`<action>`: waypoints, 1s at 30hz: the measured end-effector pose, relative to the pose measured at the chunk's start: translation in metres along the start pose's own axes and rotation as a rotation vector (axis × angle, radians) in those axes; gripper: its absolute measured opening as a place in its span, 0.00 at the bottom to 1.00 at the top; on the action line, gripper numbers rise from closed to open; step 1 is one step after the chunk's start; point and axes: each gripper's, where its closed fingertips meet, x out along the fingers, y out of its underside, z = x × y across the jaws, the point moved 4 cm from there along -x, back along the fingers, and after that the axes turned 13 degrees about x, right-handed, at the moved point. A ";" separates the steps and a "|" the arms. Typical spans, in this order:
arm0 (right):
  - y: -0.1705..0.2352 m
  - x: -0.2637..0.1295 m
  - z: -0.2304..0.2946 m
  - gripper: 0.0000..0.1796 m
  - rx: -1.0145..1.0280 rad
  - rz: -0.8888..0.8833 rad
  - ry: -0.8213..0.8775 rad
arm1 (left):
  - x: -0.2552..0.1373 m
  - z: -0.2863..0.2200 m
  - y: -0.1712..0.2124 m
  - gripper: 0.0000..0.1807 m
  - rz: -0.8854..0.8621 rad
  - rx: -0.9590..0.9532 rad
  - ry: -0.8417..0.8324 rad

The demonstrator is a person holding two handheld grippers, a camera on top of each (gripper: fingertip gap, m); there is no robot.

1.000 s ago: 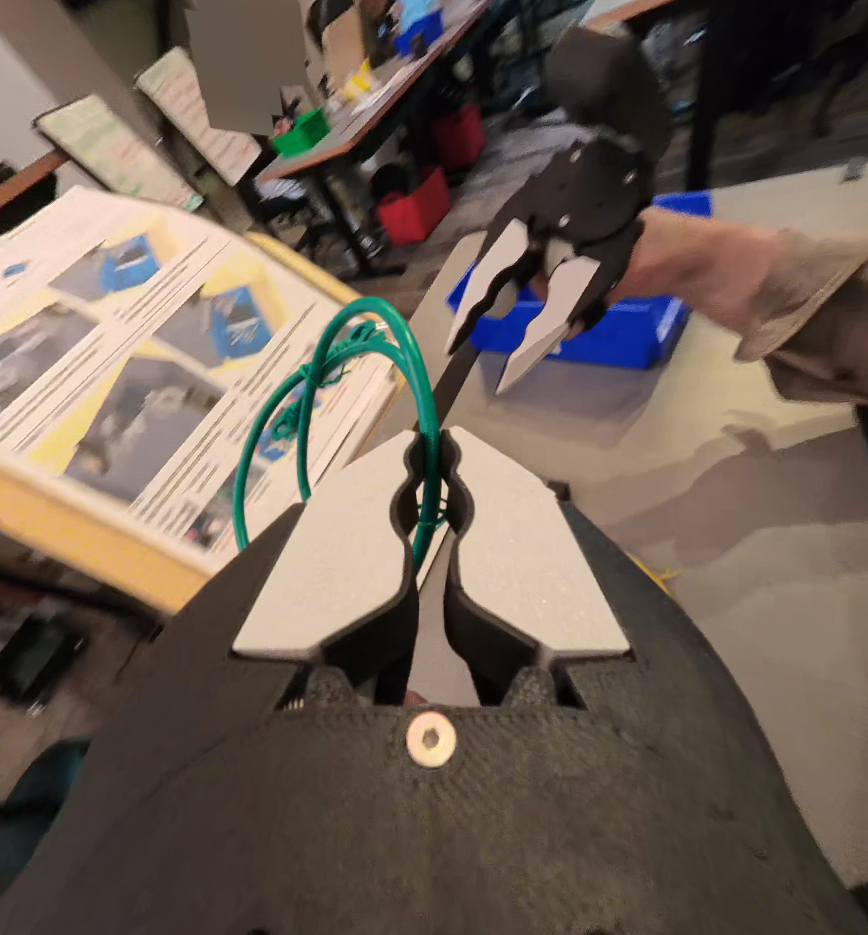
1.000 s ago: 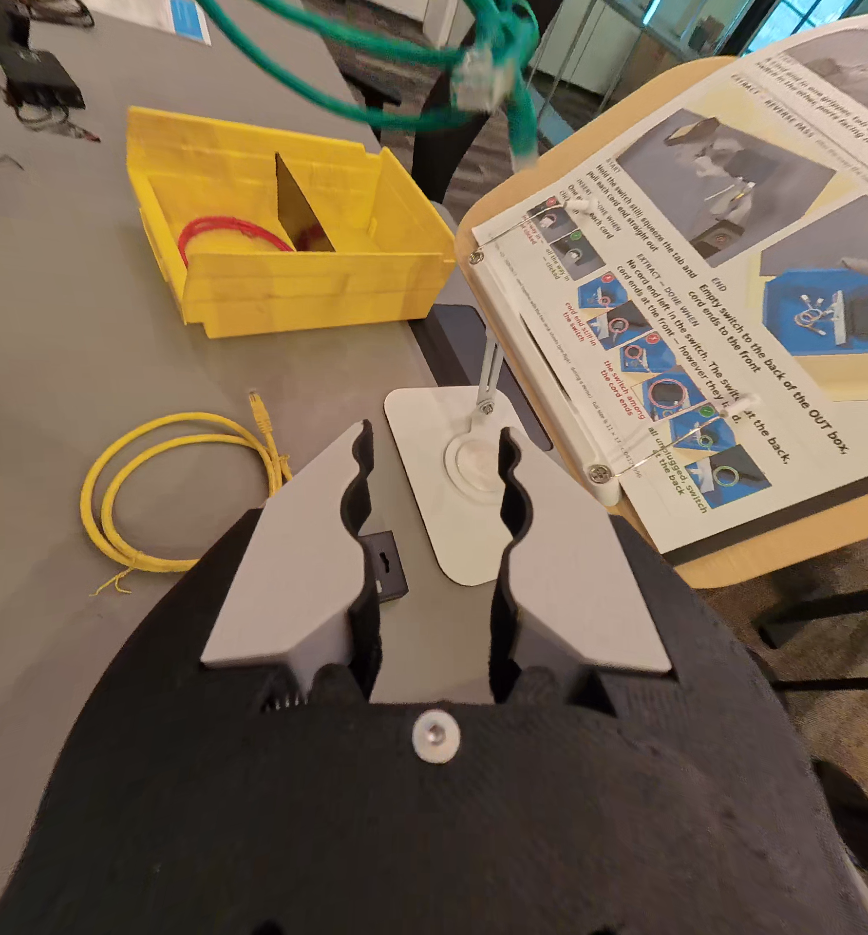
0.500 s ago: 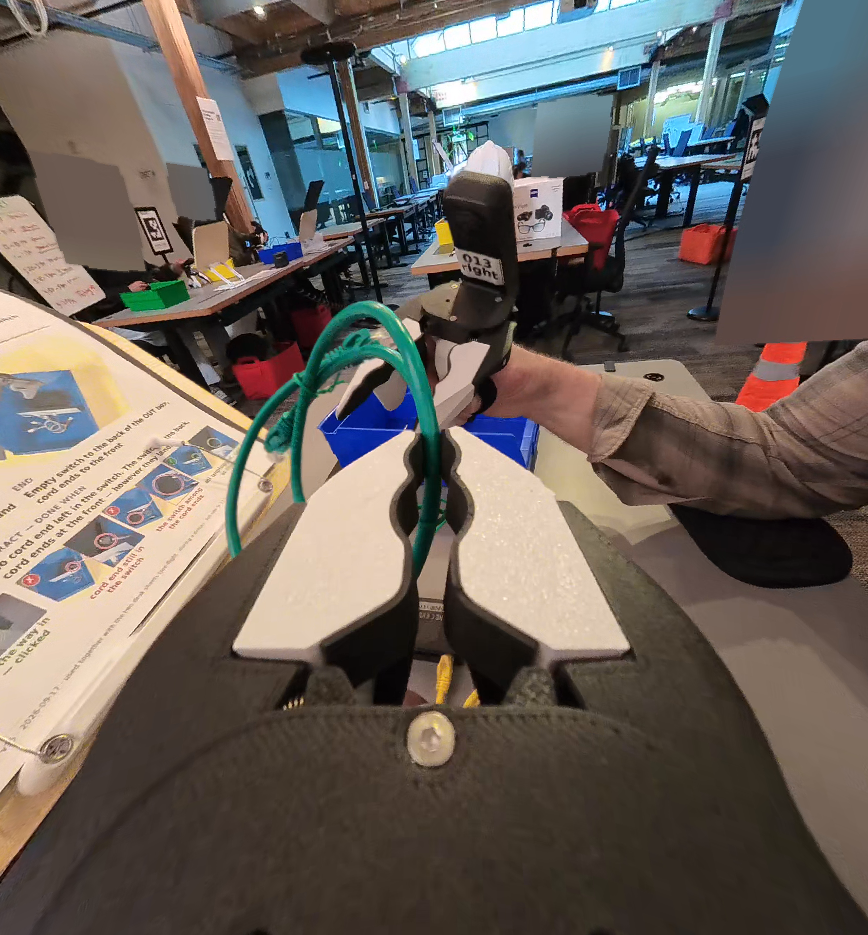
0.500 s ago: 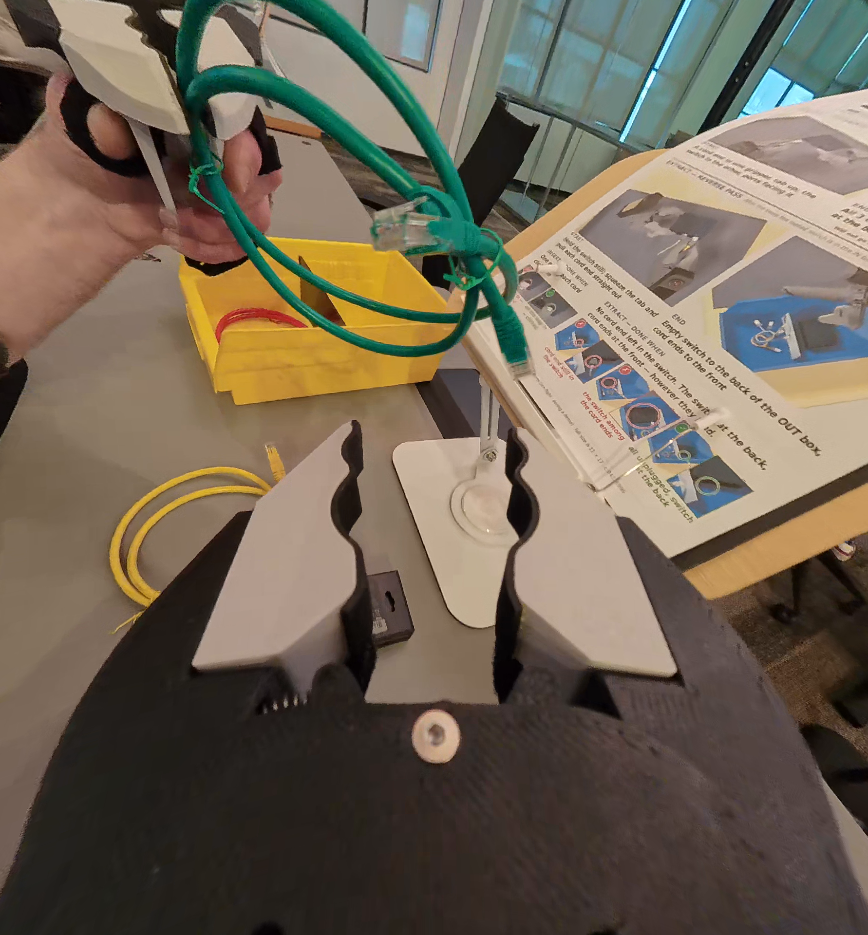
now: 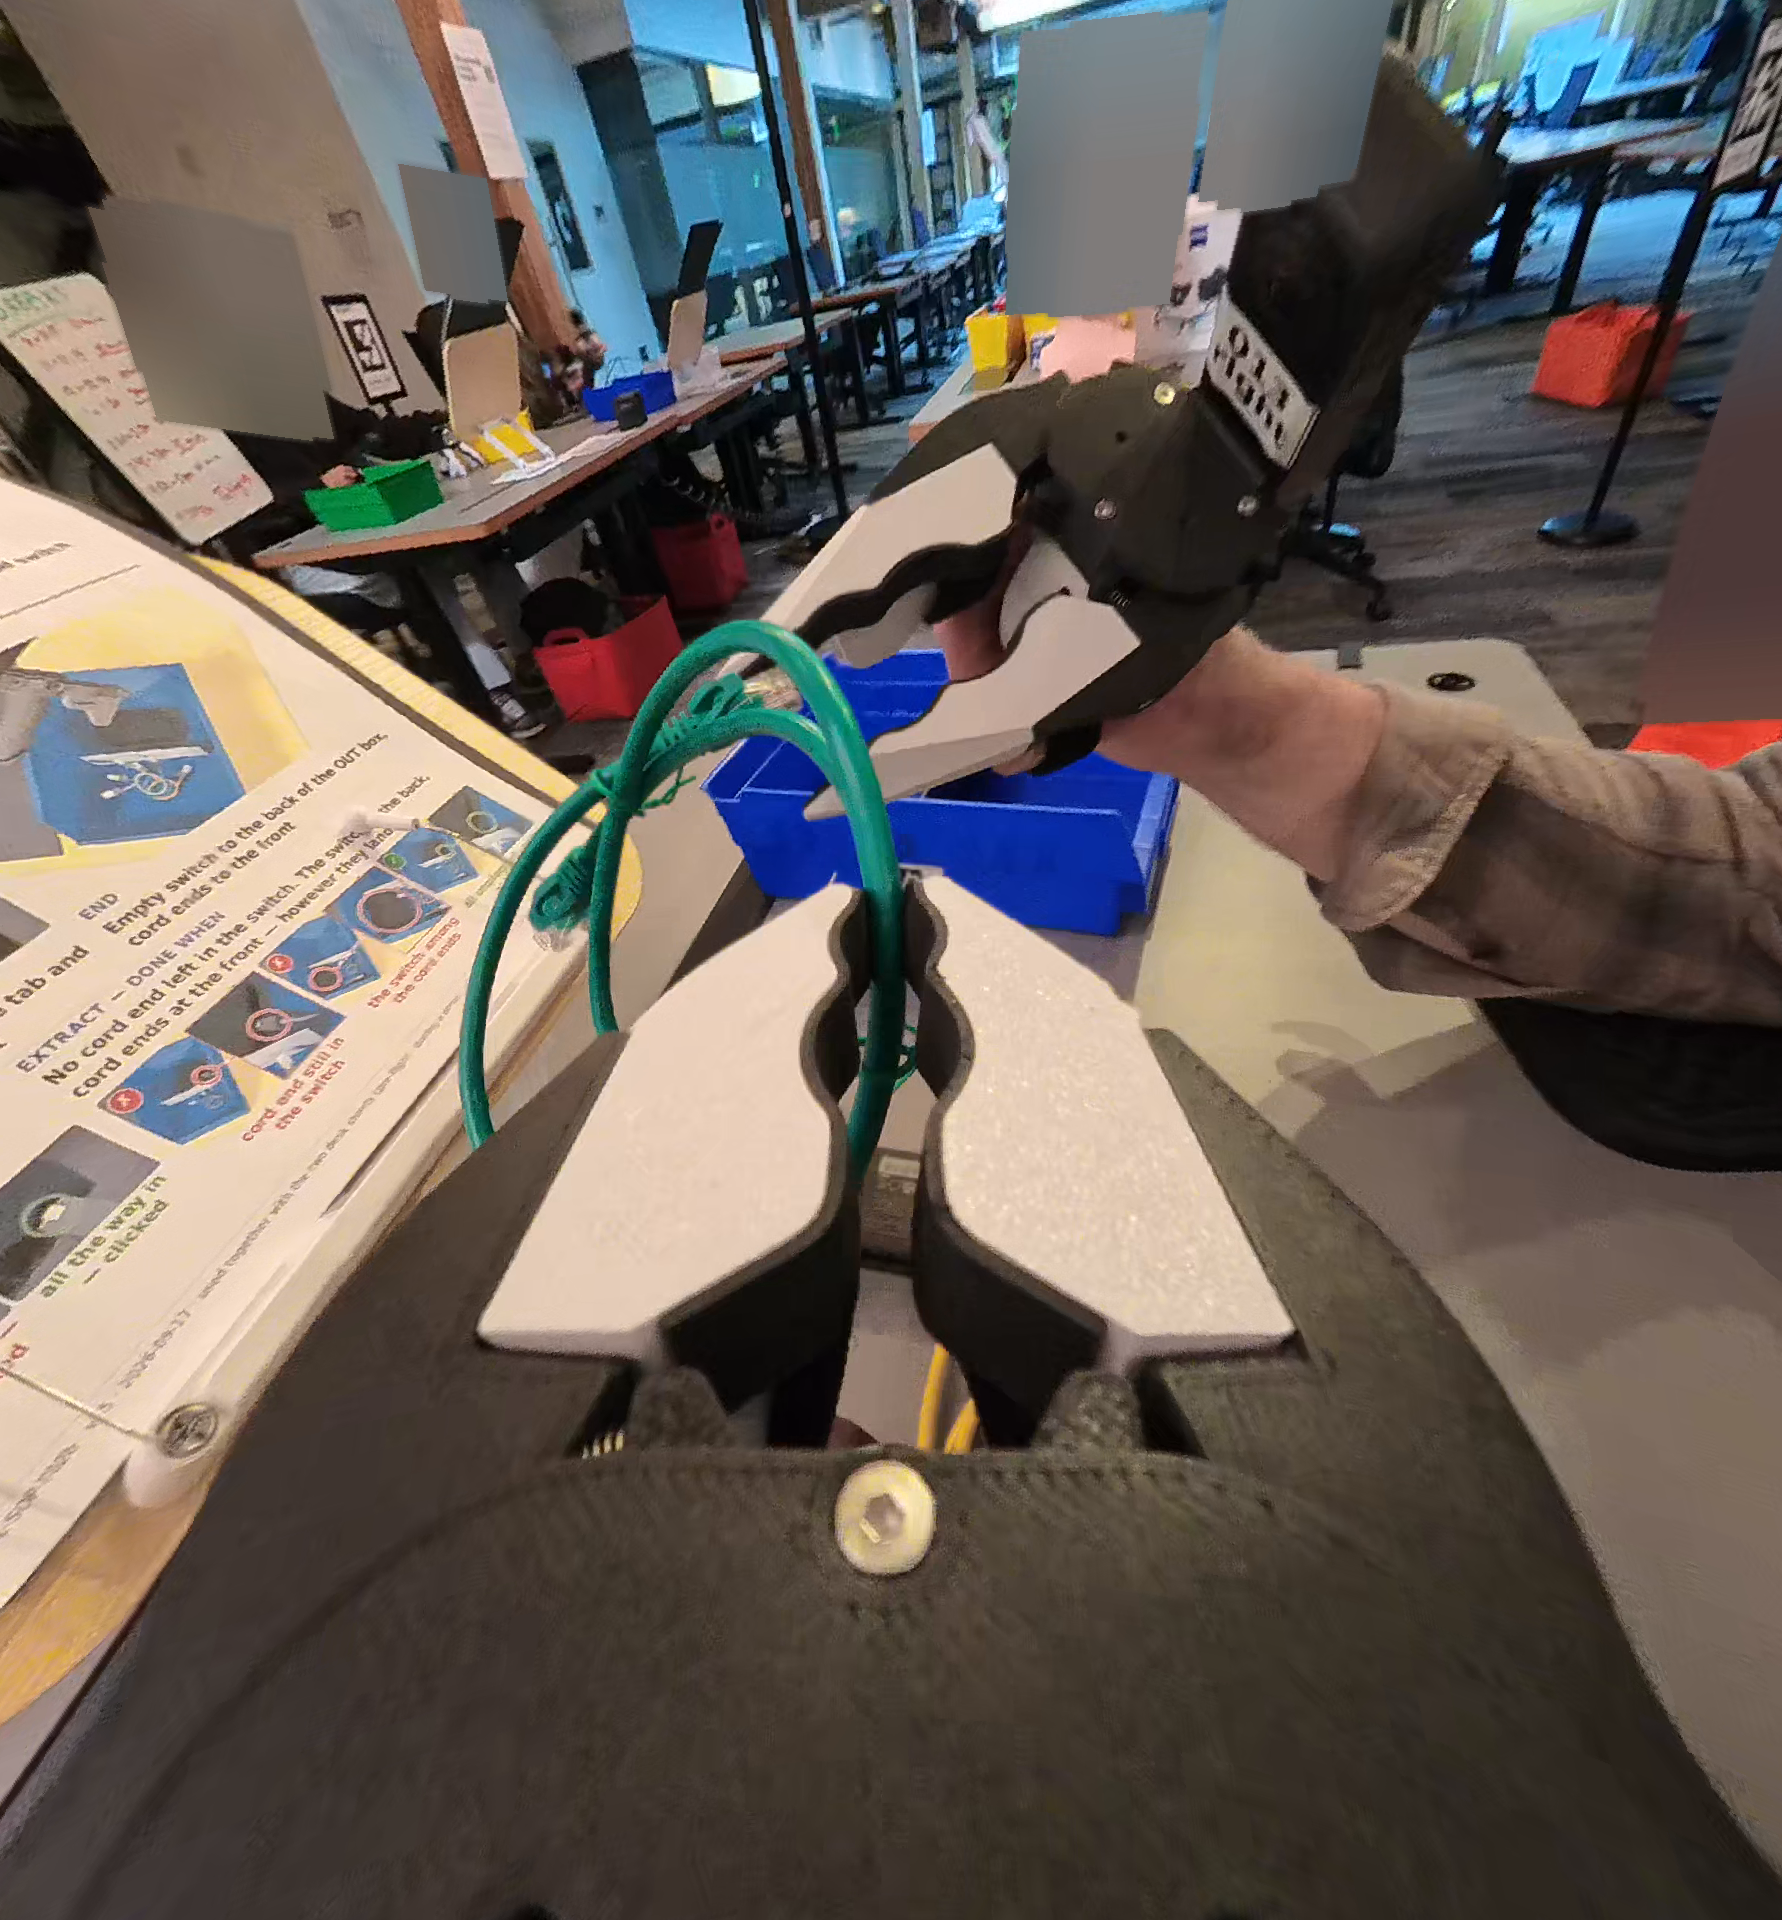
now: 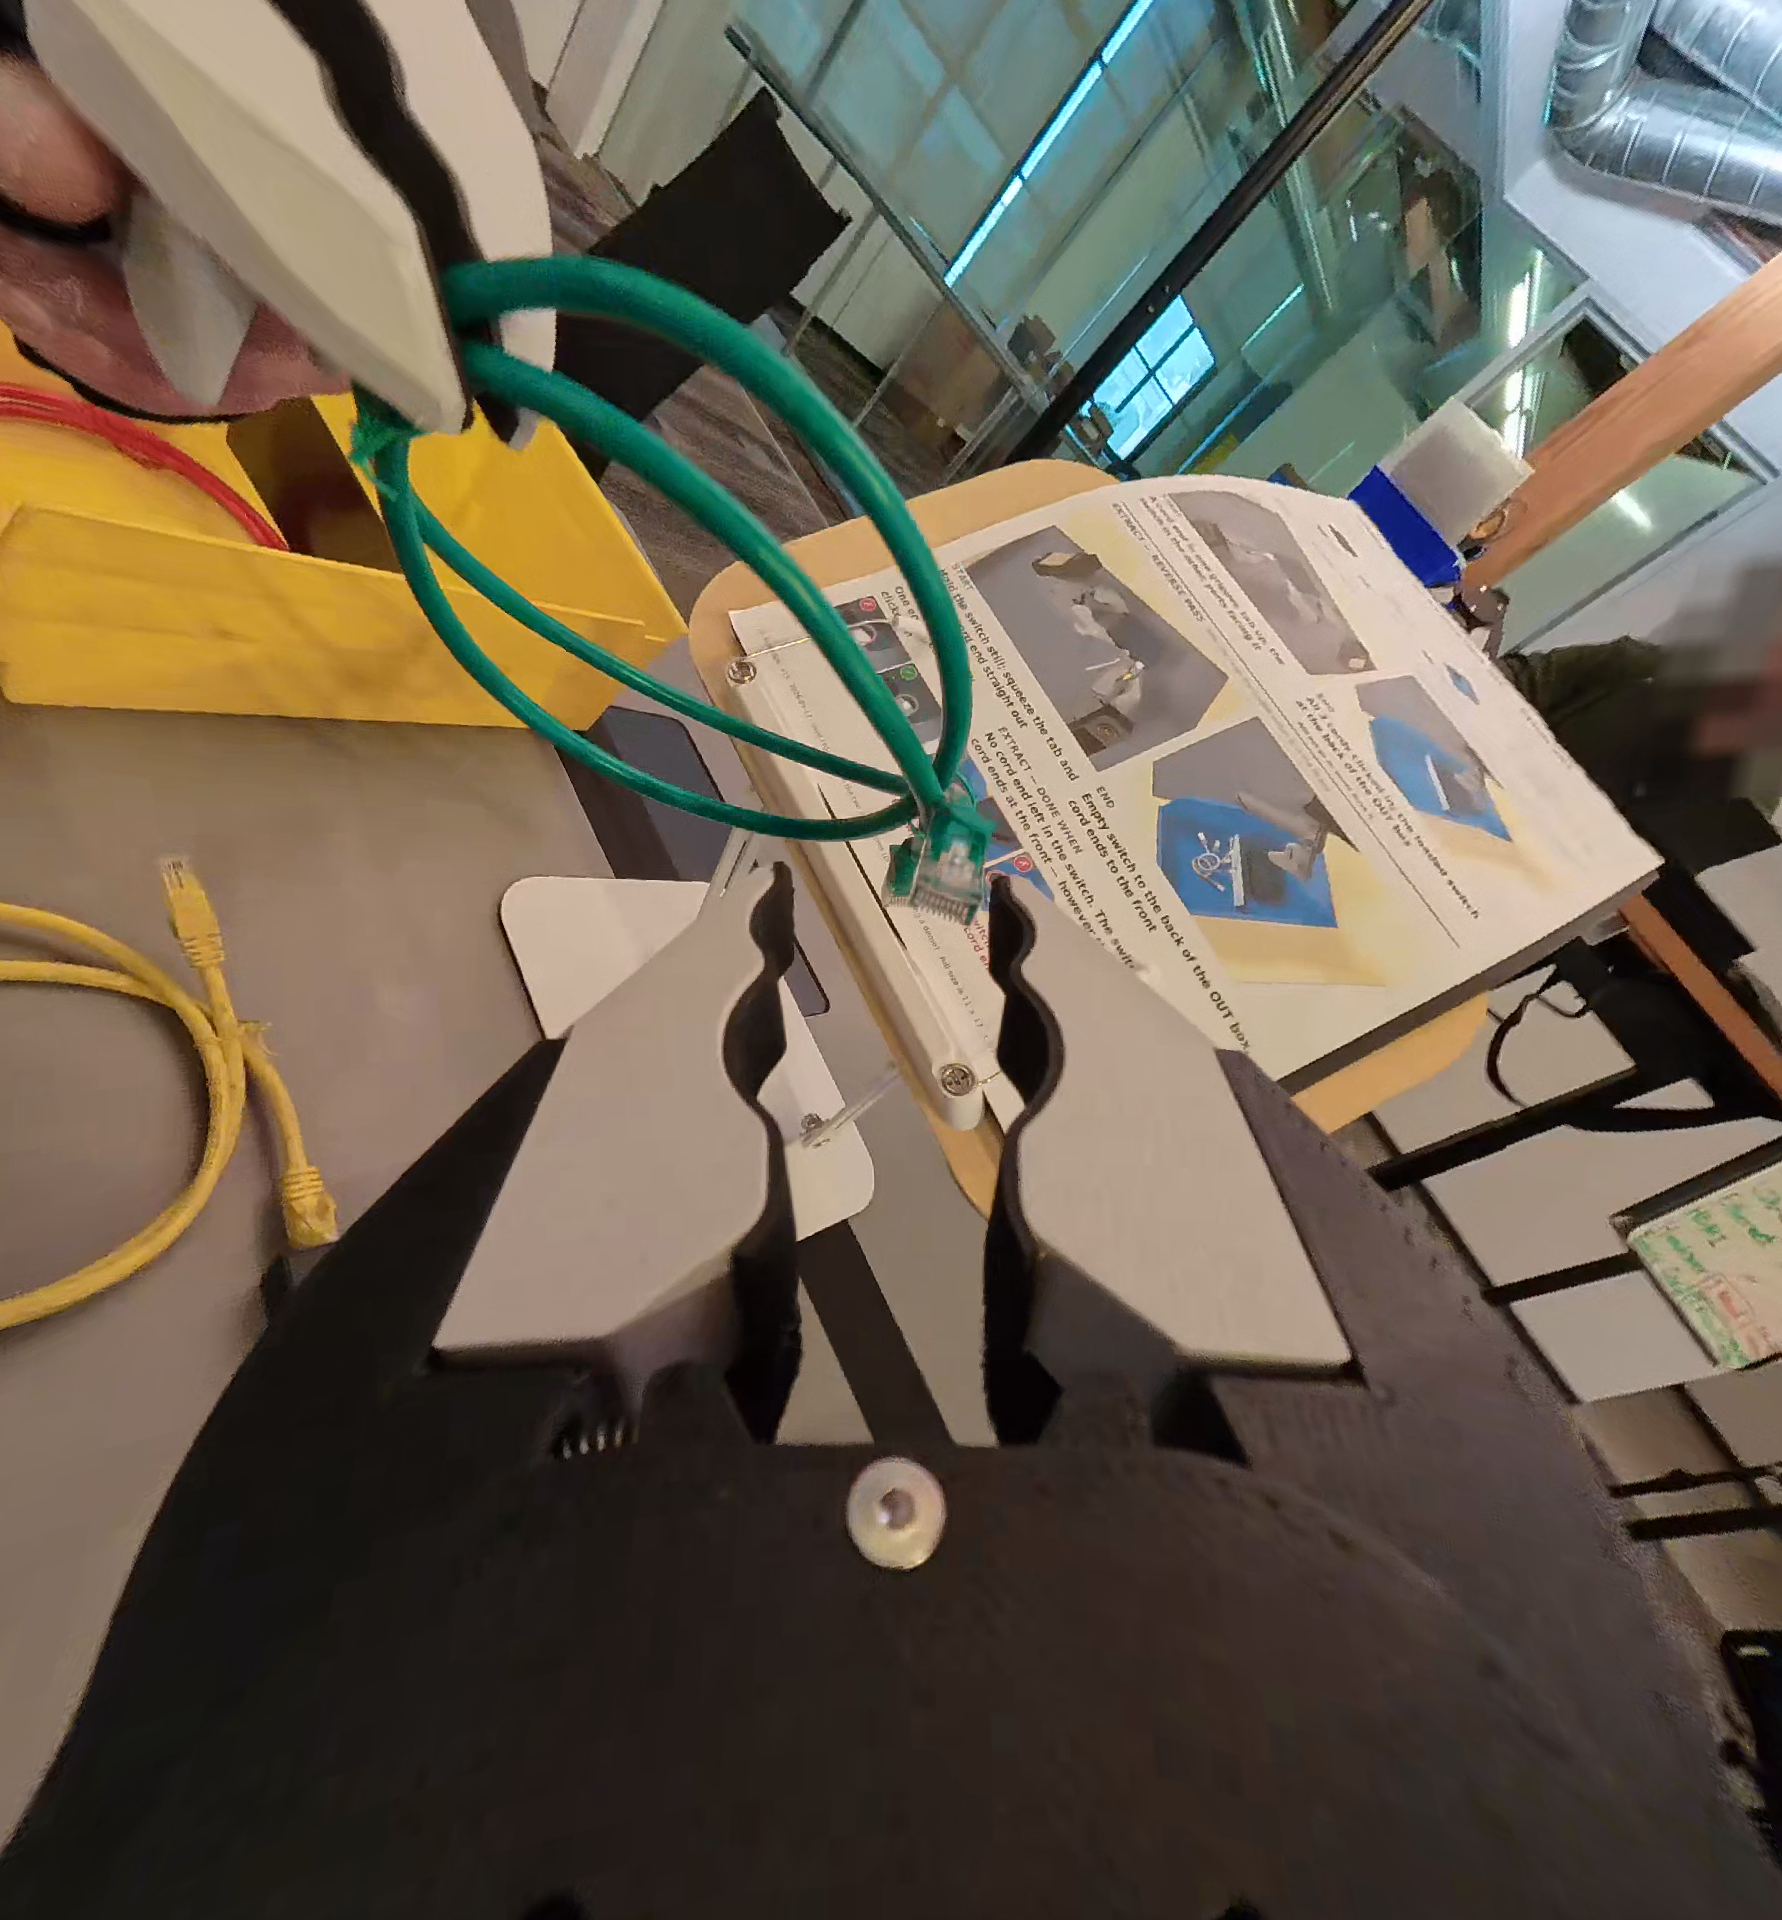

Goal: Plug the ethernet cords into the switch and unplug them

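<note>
While left claw clamps green cord, right claw gapes wide, plug just past tips.

The open two-fingered right gripper has closed in on the coiled green ethernet cord; its clear plastic plug now hangs just beyond the fingertips, where before it dangled well above.

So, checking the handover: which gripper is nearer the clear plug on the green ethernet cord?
Right. The right gripper is open just below the clear plug; the left gripper clamps the green ethernet cord across the coil, farther away.
</note>
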 end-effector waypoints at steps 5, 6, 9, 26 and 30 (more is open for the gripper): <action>0.003 0.003 -0.005 0.12 0.090 0.014 0.007 | 0.007 -0.005 0.000 0.03 0.026 0.031 0.003; 0.006 0.005 -0.006 0.11 0.095 0.028 0.006 | 0.008 -0.005 -0.001 0.03 0.026 0.032 0.002; 0.007 0.004 -0.010 0.06 0.120 0.011 0.031 | 0.011 -0.008 -0.001 0.03 0.034 0.039 0.013; 0.007 -0.009 -0.022 0.06 0.228 -0.074 -0.036 | 0.013 -0.038 0.005 0.23 0.052 0.107 0.218; 0.005 -0.014 -0.015 0.05 0.190 -0.085 -0.101 | -0.010 -0.023 -0.012 0.26 -0.069 0.082 0.136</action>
